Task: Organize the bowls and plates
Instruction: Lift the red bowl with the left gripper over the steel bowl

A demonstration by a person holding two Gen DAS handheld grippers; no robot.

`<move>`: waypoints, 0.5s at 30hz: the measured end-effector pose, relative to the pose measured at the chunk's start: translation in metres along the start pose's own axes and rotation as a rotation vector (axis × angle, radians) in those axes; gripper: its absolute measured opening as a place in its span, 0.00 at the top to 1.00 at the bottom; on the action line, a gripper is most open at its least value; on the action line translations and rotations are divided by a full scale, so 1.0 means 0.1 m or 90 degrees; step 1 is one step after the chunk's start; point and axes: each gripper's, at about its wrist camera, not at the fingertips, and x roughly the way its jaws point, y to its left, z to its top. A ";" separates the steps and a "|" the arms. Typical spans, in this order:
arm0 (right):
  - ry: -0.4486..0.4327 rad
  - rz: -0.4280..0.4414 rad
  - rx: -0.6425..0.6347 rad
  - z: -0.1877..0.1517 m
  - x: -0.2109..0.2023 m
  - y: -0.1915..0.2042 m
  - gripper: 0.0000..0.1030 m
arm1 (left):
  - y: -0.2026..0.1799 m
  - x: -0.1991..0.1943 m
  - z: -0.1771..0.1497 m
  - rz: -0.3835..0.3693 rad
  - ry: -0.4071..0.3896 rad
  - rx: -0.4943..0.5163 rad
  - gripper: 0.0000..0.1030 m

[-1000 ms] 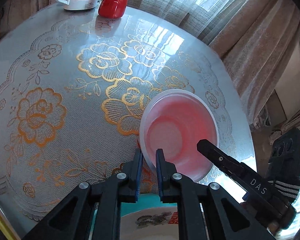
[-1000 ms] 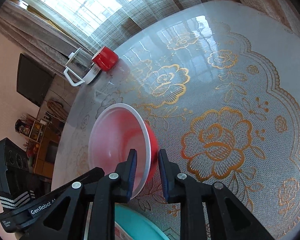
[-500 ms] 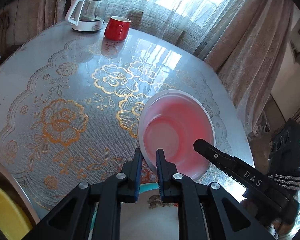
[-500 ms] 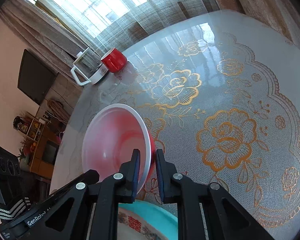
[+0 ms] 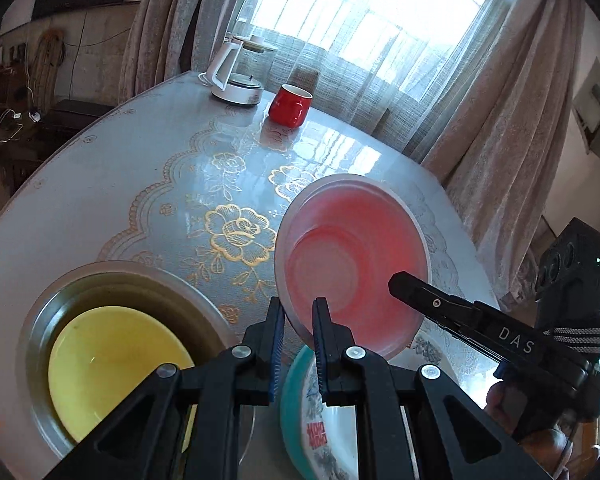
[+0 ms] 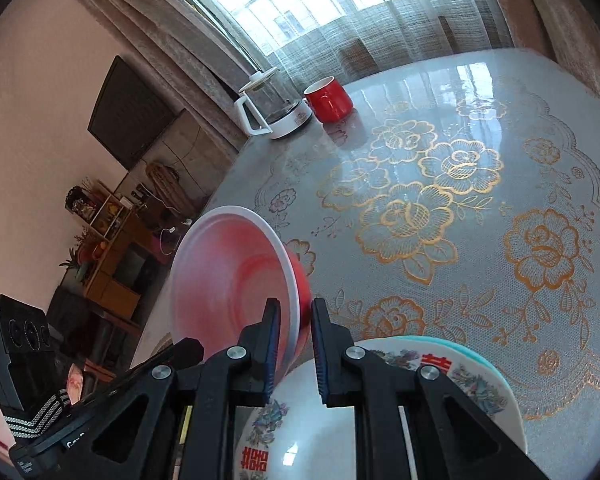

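A red bowl (image 5: 352,256) with a pale pink inside hangs tilted above the table, held by both grippers. My left gripper (image 5: 298,316) is shut on its near rim. My right gripper (image 6: 296,320) is shut on the opposite rim of the red bowl (image 6: 228,276); its black fingers (image 5: 420,286) reach in from the right in the left wrist view. Below lies a teal-rimmed white bowl (image 6: 452,368) with flower and red character print, also the teal-rimmed bowl (image 5: 300,400). To the left a yellow plate (image 5: 112,364) sits inside a silver metal basin (image 5: 32,320).
The round table (image 6: 500,152) carries a lace cloth with gold roses. At its far edge stand a red mug (image 5: 290,104) and a white glass kettle (image 5: 236,76). Curtains and a bright window lie behind. A person's hand (image 5: 540,440) grips the right tool.
Both grippers rose and pulled back with the red bowl, lifting it off the table. The basin with the yellow plate and the teal-rimmed bowl came into view. The right jaws closed tighter on the rim.
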 end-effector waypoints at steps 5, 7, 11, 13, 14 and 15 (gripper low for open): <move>0.032 0.040 -0.032 -0.17 0.12 0.38 0.85 | 0.39 -0.34 -0.13 0.010 -0.027 -0.043 0.88; 0.046 0.057 -0.044 -0.24 0.17 0.54 0.85 | 0.55 -0.47 -0.16 0.014 -0.040 -0.064 0.88; 0.075 0.084 -0.069 -0.37 0.27 0.82 0.85 | 0.82 -0.67 -0.22 0.025 -0.060 -0.095 0.88; 0.088 0.088 -0.087 -0.43 0.33 0.94 0.85 | 0.93 -0.75 -0.28 0.036 -0.065 -0.103 0.88; 0.095 0.089 -0.093 -0.47 0.36 0.99 0.85 | 0.98 -0.76 -0.31 0.040 -0.064 -0.109 0.88; 0.103 0.090 -0.098 -0.51 0.39 1.04 0.85 | 1.03 -0.77 -0.33 0.041 -0.062 -0.117 0.88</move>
